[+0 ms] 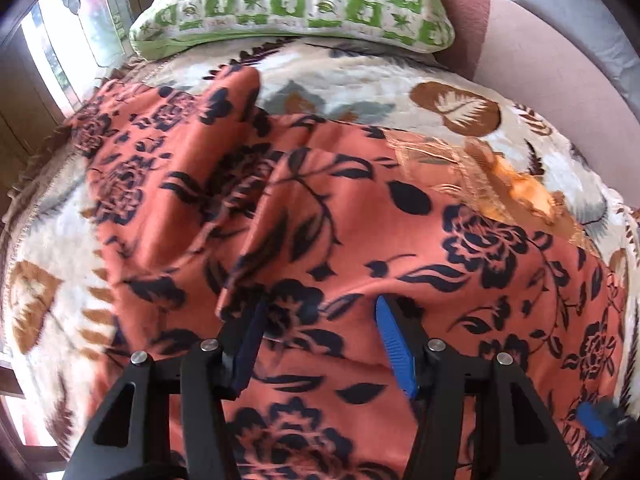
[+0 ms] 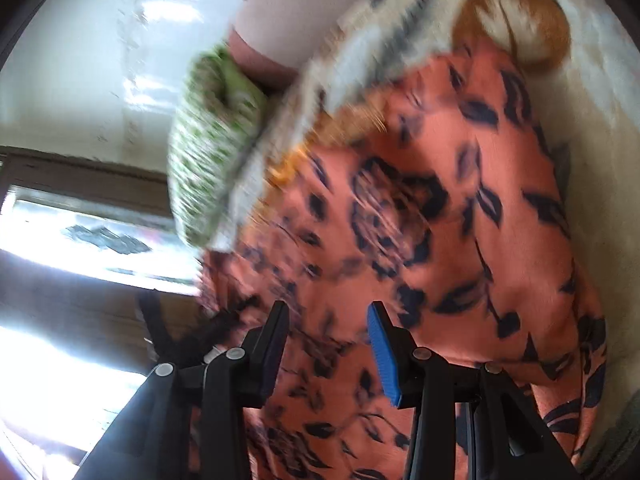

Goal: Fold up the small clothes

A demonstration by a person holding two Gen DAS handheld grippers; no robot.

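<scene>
Both claws, left (image 1: 320,344) and right (image 2: 332,354), hang half-open and empty over your rust-orange, navy-flowered cloth garment (image 1: 360,220); grabbing its rumpled ridge could bunch extra layers.

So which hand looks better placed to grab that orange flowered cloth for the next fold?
Probably the left. Its fingers stand open right at a raised fold edge of the orange flowered cloth, ready to pinch. The right gripper is open too, but only over flat cloth, and its view is blurred.

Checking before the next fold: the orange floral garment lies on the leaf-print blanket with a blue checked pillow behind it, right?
Not quite. The pillow is green and white checked, not blue, as the left wrist view shows. The orange floral garment does lie on the leaf-print blanket.
</scene>
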